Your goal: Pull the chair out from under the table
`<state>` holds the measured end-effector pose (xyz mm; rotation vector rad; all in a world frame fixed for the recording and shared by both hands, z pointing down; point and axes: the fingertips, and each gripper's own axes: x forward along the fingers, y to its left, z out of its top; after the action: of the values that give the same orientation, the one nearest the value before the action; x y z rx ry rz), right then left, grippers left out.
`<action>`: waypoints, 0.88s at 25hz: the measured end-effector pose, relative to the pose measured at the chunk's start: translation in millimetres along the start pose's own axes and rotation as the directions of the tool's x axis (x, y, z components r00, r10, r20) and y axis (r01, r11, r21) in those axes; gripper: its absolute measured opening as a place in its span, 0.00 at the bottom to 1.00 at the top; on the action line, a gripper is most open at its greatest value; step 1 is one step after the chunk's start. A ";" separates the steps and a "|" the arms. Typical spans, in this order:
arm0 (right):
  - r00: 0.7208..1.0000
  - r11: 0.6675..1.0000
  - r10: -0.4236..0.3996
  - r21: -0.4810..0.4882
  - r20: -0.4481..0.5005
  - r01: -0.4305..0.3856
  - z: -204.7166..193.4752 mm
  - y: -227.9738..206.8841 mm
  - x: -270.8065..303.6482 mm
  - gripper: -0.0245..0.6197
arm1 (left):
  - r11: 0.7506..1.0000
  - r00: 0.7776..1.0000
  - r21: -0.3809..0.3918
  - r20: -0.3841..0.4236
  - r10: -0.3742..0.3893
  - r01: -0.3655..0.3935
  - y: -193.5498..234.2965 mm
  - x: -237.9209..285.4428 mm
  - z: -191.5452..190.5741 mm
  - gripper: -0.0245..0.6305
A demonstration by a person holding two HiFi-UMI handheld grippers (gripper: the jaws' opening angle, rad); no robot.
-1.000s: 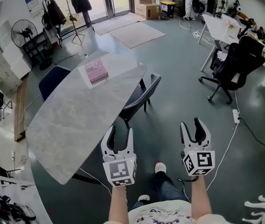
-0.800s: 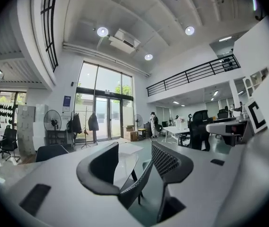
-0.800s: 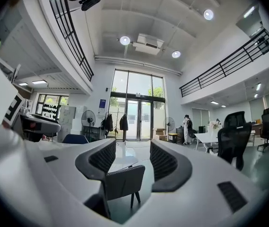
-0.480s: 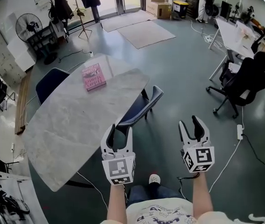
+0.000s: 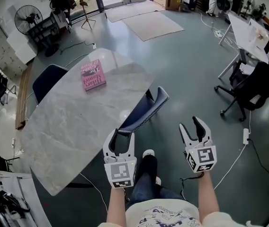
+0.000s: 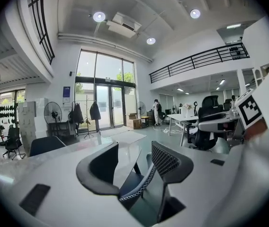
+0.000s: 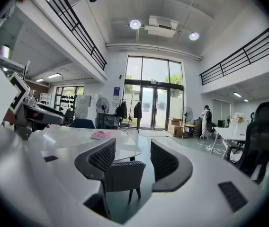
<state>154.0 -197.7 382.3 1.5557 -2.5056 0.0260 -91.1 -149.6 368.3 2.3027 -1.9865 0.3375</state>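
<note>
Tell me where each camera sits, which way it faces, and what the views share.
Head view: on the person's head, looking steeply down at the table, the chair, both forearms, the left tongs and right tongs.
Left gripper view: on the left tongs, looking along its open jaws at the chair and table.
Right gripper view: on the right tongs, looking along its open jaws, which just widened slightly, at the chair's back.
Shared: all show the chair.

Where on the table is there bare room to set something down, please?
The marble table is bare everywhere from the pink book, near its far end, down to the near end beside the left gripper. It is crowded only along the edge where the chair is tucked under.
</note>
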 end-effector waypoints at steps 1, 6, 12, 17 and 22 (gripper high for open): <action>1.000 1.000 0.009 -0.002 -0.010 -0.009 -3.6 -2.0 7.8 0.42 | 1.000 1.000 0.002 -0.007 -0.007 0.007 0.0 7.9 -2.8 0.40; 0.997 0.997 0.066 -0.030 -0.050 -0.068 -19.2 -14.5 56.2 0.45 | 0.999 0.998 0.003 -0.032 -0.044 0.044 0.9 53.8 -15.3 0.40; 0.983 0.988 0.140 -0.055 -0.118 -0.147 -33.7 -27.9 118.5 0.45 | 0.999 0.995 -0.019 -0.083 -0.049 0.048 17.2 109.9 -24.2 0.40; 0.964 0.976 0.193 -0.062 -0.185 -0.207 -53.7 -30.7 154.8 0.46 | 0.999 0.993 -0.032 -0.112 -0.039 0.035 39.0 138.7 -31.0 0.40; 0.939 0.961 0.249 -0.061 -0.235 -0.270 -74.5 -38.7 181.6 0.46 | 0.999 0.990 -0.038 -0.139 -0.025 0.020 53.3 159.8 -41.2 0.41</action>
<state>121.7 -367.4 483.3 1.1091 -2.4716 0.1164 -126.9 -303.9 439.0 2.2120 -1.8837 0.4438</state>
